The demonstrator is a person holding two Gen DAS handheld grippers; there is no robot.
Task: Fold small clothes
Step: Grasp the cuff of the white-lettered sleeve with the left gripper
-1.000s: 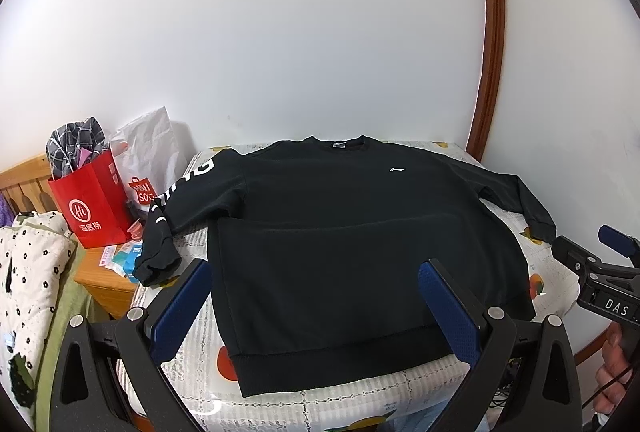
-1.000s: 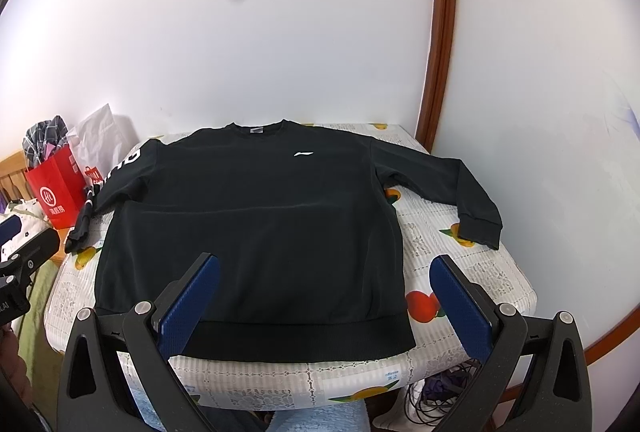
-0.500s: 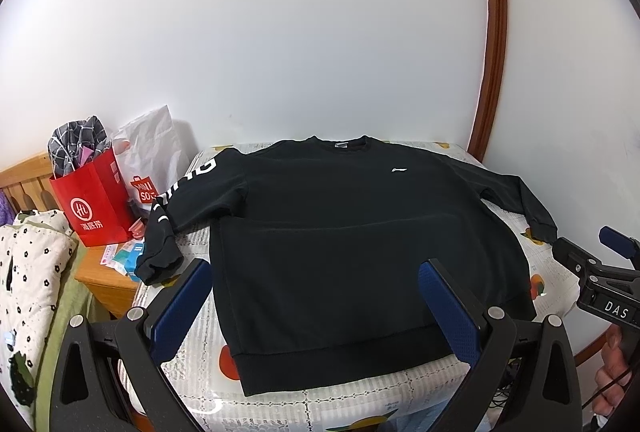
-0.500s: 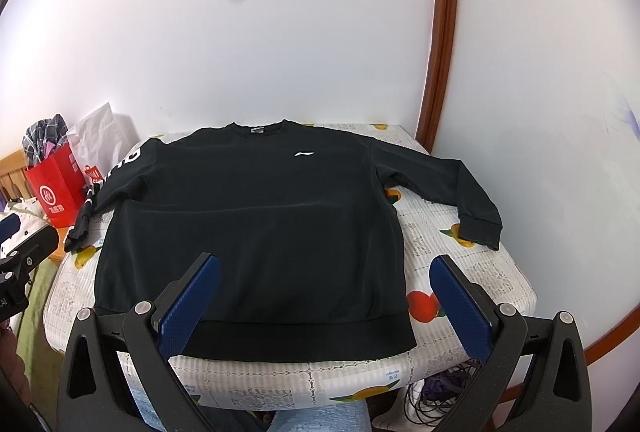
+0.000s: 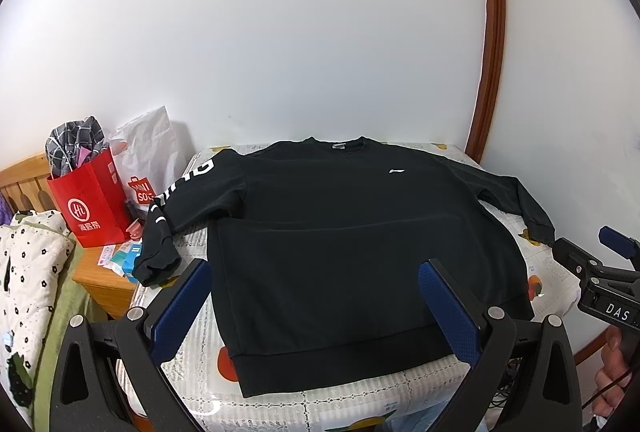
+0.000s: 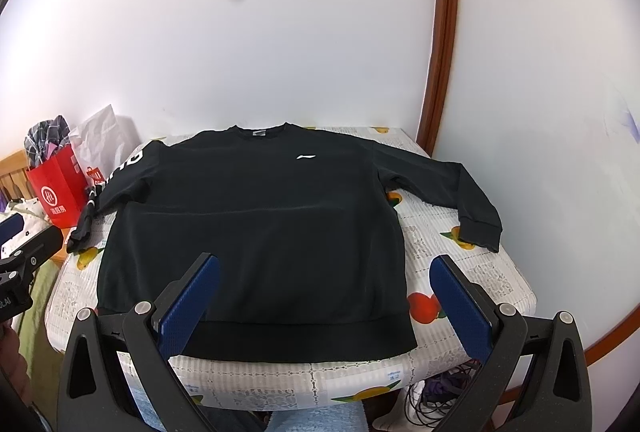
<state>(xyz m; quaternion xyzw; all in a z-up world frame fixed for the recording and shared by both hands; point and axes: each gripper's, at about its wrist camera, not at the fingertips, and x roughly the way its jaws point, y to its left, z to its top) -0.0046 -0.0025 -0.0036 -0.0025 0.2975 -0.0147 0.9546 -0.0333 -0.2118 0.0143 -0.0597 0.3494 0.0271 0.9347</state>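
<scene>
A black long-sleeved sweatshirt [image 5: 340, 232] lies flat, front up, on a table with a fruit-print cloth [image 5: 556, 272]; it also shows in the right wrist view [image 6: 256, 232]. Its collar is at the far side and its hem is nearest me. One sleeve with white letters [image 5: 172, 200] hangs over the table's left edge. The other sleeve [image 6: 452, 188] lies spread to the right. My left gripper [image 5: 316, 296] is open and empty above the hem. My right gripper [image 6: 324, 292] is open and empty above the hem; it also shows at the right of the left wrist view [image 5: 592, 272].
A red paper bag [image 5: 92, 200] and a white bag [image 5: 152, 152] stand on a wooden bedside stand [image 5: 100, 284] left of the table. A spotted quilt [image 5: 24, 292] lies at the far left. White walls [image 5: 320, 52] and a brown door frame [image 5: 490, 44] close in the table's back and right.
</scene>
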